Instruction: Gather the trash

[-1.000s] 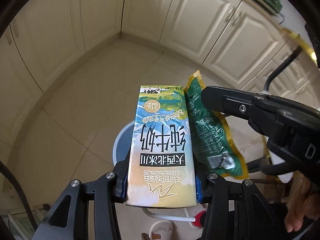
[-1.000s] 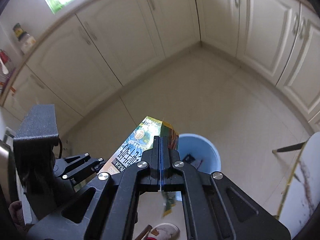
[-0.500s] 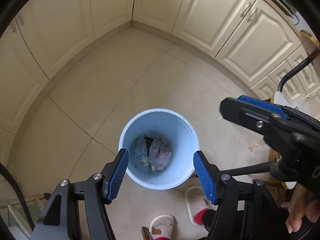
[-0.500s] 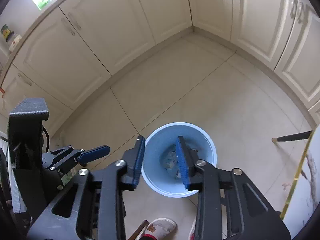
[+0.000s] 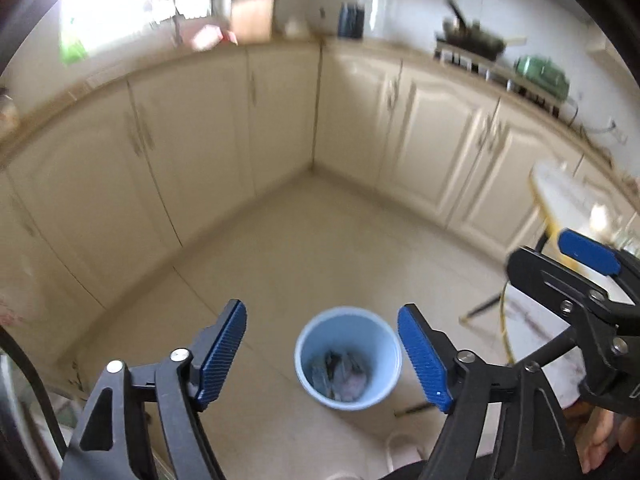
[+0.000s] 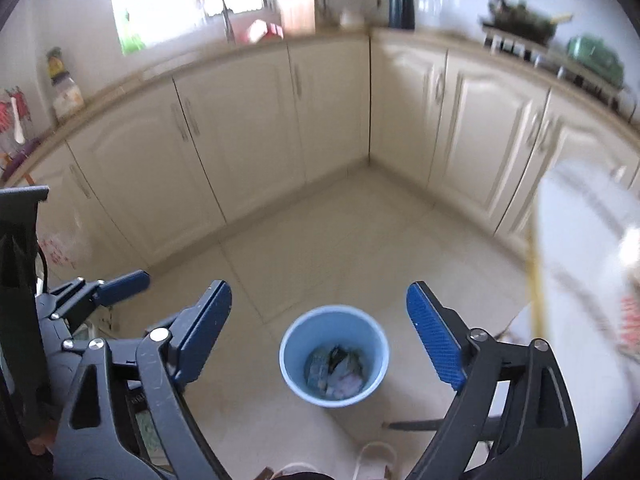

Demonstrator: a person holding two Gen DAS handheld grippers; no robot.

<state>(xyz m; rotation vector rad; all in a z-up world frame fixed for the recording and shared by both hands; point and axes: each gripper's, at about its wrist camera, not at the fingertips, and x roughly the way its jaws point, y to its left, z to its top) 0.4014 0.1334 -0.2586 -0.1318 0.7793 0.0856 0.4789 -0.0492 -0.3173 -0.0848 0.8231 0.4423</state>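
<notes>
A light blue trash bin (image 5: 347, 358) stands on the tiled kitchen floor, with crumpled trash (image 5: 340, 372) lying inside it. It also shows in the right wrist view (image 6: 334, 354). My left gripper (image 5: 322, 354) is open and empty, held high above the bin, which shows between its blue pads. My right gripper (image 6: 318, 338) is open and empty too, likewise above the bin. The right gripper shows at the right edge of the left wrist view (image 5: 580, 276), and the left gripper at the left of the right wrist view (image 6: 100, 292).
Cream cabinets (image 6: 248, 128) line the corner behind the bin, under a counter with a sink tap (image 6: 224, 16) and a stove with a pan (image 6: 520, 24). A white marble table with a gold rim (image 6: 580, 260) stands at the right. A slipper (image 5: 402, 446) lies below the bin.
One second ago the left gripper held a milk carton and the right a green wrapper. Both opened over the bin and the items dropped in. Both grippers then rose and tilted up.
</notes>
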